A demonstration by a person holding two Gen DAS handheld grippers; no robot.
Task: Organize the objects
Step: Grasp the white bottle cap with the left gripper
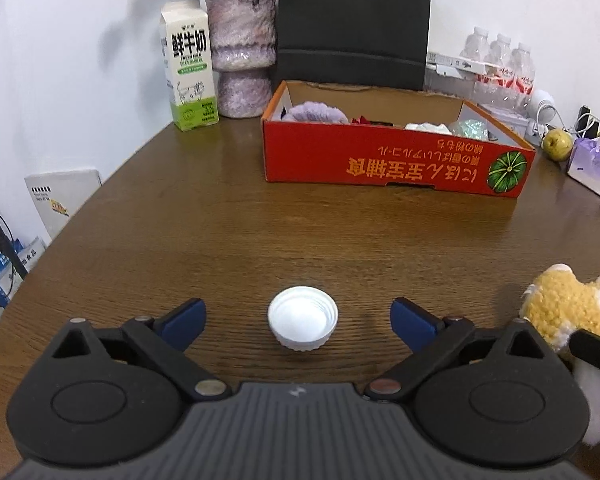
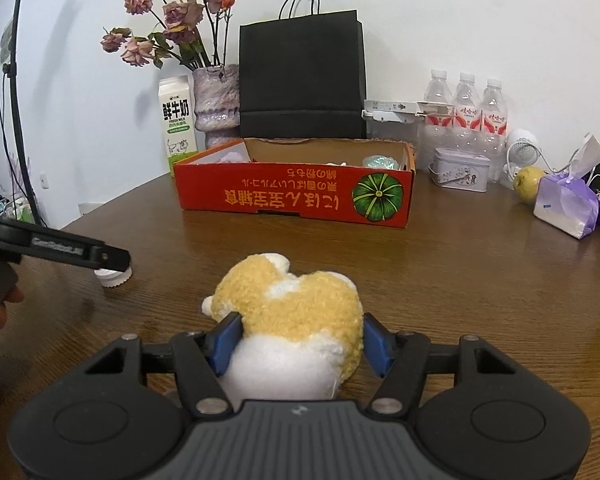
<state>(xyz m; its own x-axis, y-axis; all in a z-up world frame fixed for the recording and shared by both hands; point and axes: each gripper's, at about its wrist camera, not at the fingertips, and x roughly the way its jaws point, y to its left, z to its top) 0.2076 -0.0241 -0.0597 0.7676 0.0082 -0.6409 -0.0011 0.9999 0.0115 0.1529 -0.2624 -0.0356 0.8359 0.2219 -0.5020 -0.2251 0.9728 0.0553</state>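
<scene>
On the table, white cap between wide left hand-held gripper, right hand-held gripper clamping plush toy

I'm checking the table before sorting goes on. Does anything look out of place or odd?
A loose white bottle cap lies open side up on the bare wooden table, no bottle beside it. The red cardboard box sits with its printing upside down. Nothing looks spilled or broken.
</scene>
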